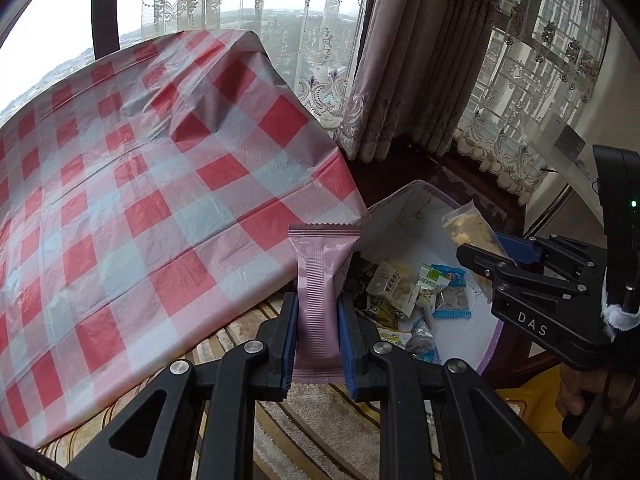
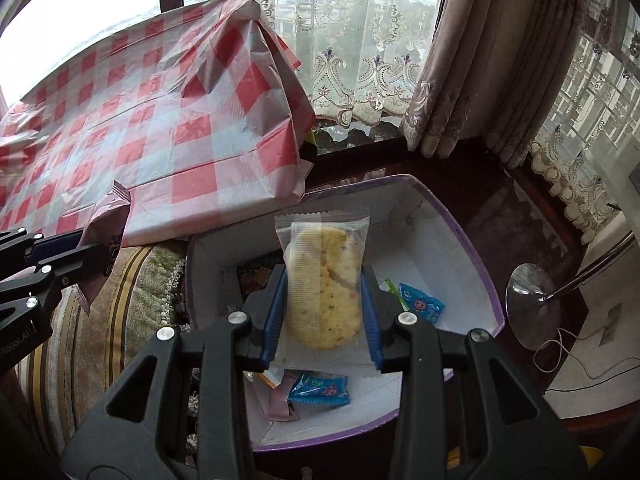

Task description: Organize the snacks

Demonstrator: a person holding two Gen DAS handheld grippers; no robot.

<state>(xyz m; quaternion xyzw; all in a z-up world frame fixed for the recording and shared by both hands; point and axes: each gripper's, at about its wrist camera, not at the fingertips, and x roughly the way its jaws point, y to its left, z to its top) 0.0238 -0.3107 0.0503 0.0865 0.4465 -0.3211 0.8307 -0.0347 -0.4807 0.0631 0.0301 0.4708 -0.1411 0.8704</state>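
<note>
My left gripper (image 1: pixel 318 308) is shut on a pink snack packet (image 1: pixel 322 280) and holds it upright above the rug, just left of the white box with a purple rim (image 1: pixel 492 344). It also shows in the right wrist view (image 2: pixel 96 256), with the pink packet (image 2: pixel 108 232). My right gripper (image 2: pixel 324 312) is shut on a clear-wrapped biscuit packet (image 2: pixel 324 280) and holds it over the open box (image 2: pixel 460 248). In the left wrist view the right gripper (image 1: pixel 486 256) holds the biscuit packet (image 1: pixel 472 228) above the box. Several small snack packets (image 1: pixel 416 288) lie inside the box.
A table under a red and white checked cloth (image 1: pixel 140 184) fills the left. A striped rug (image 2: pixel 100 344) lies below it. Lace curtains (image 2: pixel 360 60) and a dark wooden sill stand behind the box. A chrome lamp base (image 2: pixel 532 304) and a white cable (image 2: pixel 580 364) lie at right.
</note>
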